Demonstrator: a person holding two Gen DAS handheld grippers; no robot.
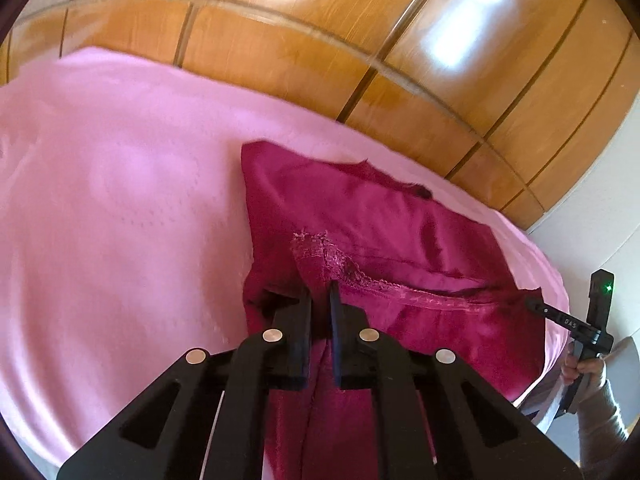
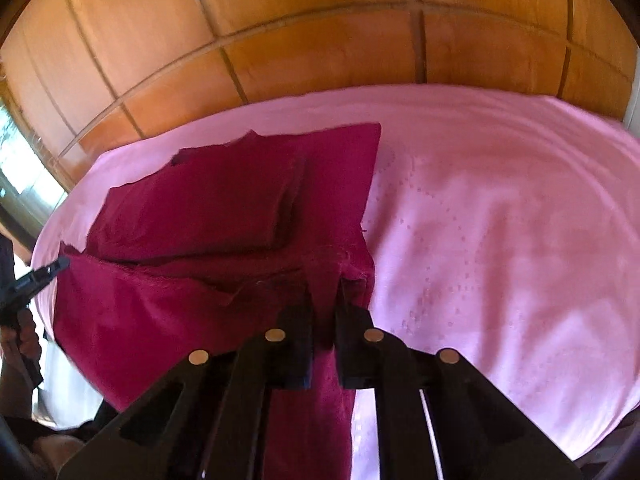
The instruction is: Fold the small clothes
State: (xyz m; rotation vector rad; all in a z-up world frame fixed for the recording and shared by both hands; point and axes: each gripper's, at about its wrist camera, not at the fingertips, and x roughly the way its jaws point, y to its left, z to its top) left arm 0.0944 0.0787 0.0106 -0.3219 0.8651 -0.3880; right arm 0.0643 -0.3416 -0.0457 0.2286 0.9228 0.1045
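Left gripper (image 1: 320, 300): clenched on a near edge of the magenta garment (image 1: 380, 216), cloth pinched between its narrow jaws.
Right gripper (image 2: 324, 300): clamped likewise on the garment's other near corner.
Magenta garment: partly folded, lay on the pink bedsheet (image 1: 120, 200), near edge lifted.
Pink bedsheet: spread wide beneath and beyond.
Wooden panels (image 1: 320, 40): rose behind the bed.

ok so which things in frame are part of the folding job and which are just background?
In the job:
- magenta garment, partly folded, lace-trimmed edge nearest the camera
- left gripper, shut on the garment's near edge
- right gripper, shut on its other near corner

Background:
- pink sheet under the garment
- wooden panelled wall behind
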